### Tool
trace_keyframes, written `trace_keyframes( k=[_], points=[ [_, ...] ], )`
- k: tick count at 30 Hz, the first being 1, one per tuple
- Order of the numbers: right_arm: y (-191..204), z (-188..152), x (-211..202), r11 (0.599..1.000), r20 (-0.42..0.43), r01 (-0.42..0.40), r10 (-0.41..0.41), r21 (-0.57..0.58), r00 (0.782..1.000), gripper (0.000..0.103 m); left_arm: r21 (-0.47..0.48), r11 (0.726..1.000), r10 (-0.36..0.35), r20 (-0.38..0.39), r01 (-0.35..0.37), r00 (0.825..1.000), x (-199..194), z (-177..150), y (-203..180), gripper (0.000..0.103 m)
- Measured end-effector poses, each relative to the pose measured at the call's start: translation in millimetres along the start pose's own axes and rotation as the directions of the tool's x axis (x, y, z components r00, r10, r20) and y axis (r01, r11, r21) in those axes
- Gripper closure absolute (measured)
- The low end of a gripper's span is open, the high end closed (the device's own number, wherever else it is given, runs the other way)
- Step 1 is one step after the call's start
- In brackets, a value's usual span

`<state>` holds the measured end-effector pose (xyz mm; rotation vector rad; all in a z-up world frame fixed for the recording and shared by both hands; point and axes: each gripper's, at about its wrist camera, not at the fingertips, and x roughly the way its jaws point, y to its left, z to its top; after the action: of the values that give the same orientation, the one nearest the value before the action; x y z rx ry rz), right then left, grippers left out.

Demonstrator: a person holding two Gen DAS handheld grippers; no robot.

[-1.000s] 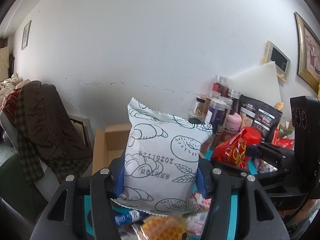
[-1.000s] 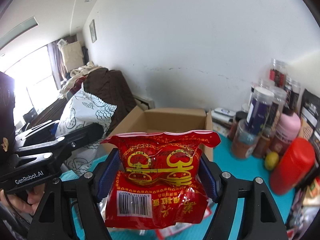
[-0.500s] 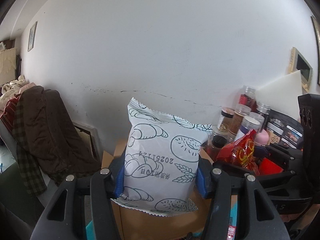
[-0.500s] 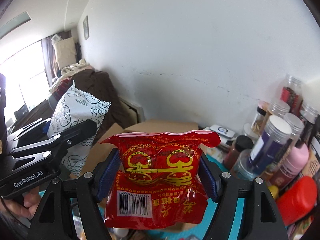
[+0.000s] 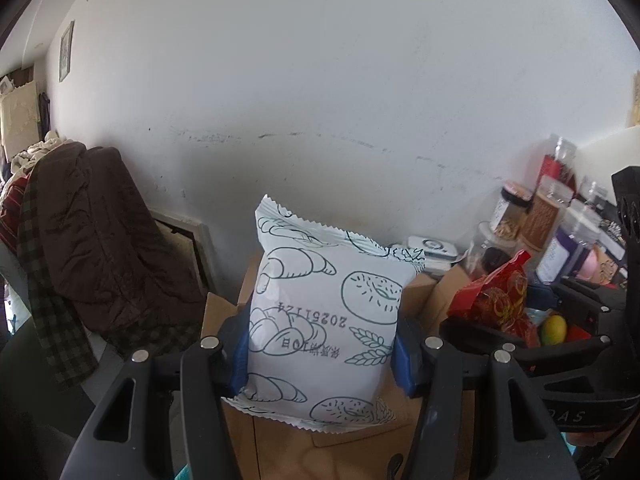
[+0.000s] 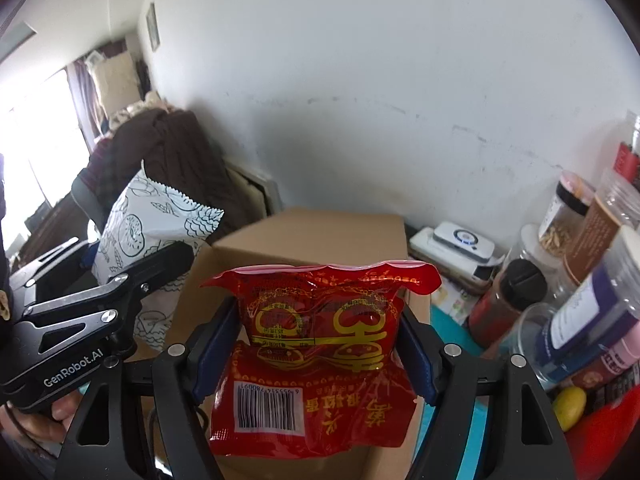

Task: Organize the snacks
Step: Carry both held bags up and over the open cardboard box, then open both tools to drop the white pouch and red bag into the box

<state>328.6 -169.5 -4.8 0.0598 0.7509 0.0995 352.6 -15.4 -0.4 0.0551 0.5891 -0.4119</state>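
Both hands swing in over the box (image 6: 320, 240) now, which a second ago sat well ahead with teal table showing below. The left gripper (image 5: 320, 344) stays clamped on the white bag (image 5: 324, 320), the right gripper (image 6: 316, 344) on the red pack (image 6: 316, 360), each held upright above the cardboard. The jars (image 6: 576, 216) slide off to the right. Looks like transport is nearly done; the drop into the box comes next.

The white snack bag (image 5: 324, 320) carries the upside-down printed date "20251124". The left gripper (image 6: 92, 344), seen from the right wrist, reads "GenRobot.AI". The red snack packet (image 6: 320, 356) bears a barcode.
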Motion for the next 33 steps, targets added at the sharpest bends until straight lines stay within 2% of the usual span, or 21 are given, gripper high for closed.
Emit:
trace_keyframes(
  k=[3,10,14,19,25,28,30,33],
  points=[
    [0,0,12,0.999,-0.02,0.044,-0.044,-0.022,0.999,0.028,0.008,1.0,0.022,-0.026,-0.022,0.999,14,-4,0,0.048],
    [-4,-2,42,0.997,-0.117,0.076,-0.079,-0.025,0.99,0.028,0.019,0.998,0.055,-0.094,-0.053,0.994,42,-14,1,0.048],
    [-5,-7,56,0.996,-0.168,0.084,-0.089,-0.037,0.982,0.028,0.027,0.998,0.061,-0.163,-0.057,0.985,57,-20,1,0.048],
    [-8,-13,62,0.995,-0.201,0.095,-0.098,-0.027,0.975,0.027,0.032,0.998,0.066,-0.196,-0.061,0.978,64,-26,1,0.048],
    [-11,-15,68,0.996,-0.229,0.09,-0.089,-0.005,0.969,0.025,0.027,0.997,0.073,-0.261,-0.068,0.963,74,-26,3,0.048],
    [-13,-14,70,0.996,-0.234,0.091,-0.087,0.006,0.968,0.025,0.029,0.995,0.096,-0.277,-0.091,0.956,76,-28,4,0.042],
    [-14,-14,68,0.993,-0.228,0.116,-0.114,-0.005,0.967,0.025,0.037,0.992,0.127,-0.257,-0.121,0.958,73,-27,3,0.033],
    [-13,-13,63,0.991,-0.219,0.131,-0.132,-0.021,0.967,0.025,0.048,0.987,0.158,-0.224,-0.151,0.962,64,-24,3,0.031]
  ],
)
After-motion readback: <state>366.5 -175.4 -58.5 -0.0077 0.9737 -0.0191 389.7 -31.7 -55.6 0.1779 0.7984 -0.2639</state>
